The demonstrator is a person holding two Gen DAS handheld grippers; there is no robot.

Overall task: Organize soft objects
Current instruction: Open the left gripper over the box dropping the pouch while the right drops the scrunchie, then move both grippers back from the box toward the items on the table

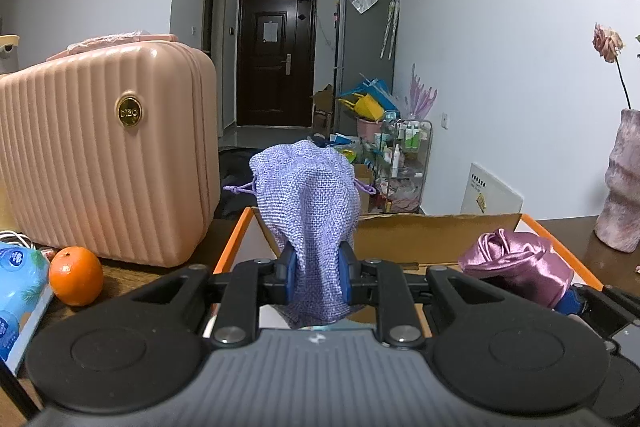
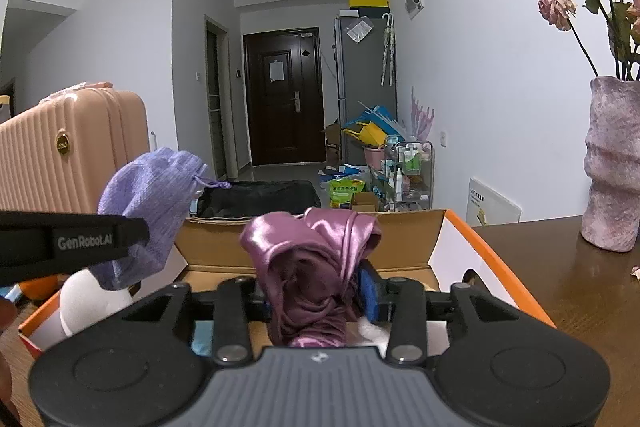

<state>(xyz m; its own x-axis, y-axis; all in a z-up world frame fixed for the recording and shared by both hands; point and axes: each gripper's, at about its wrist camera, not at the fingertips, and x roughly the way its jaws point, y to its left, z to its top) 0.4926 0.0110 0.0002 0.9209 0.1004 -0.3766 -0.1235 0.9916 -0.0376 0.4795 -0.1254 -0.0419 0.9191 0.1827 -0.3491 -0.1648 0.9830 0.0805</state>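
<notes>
Left wrist view: your left fingers (image 1: 319, 277) pinch the lilac mesh pouch (image 1: 308, 195) tight, holding it above the orange-edged cardboard box (image 1: 436, 239). Your right fingers (image 2: 316, 293) sit slightly parted around the purple satin cloth (image 2: 312, 259), over the same box near the worktop's (image 2: 560, 267) front edge.

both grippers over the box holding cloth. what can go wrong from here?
1. The left gripper pinches only the low end of the lilac drawstring pouch; most of it stands above and could flop outside the cardboard box.
2. The satin cloth drapes over the right gripper and may cling to a finger on release.
3. The grippers sit close together and could bump.
</notes>
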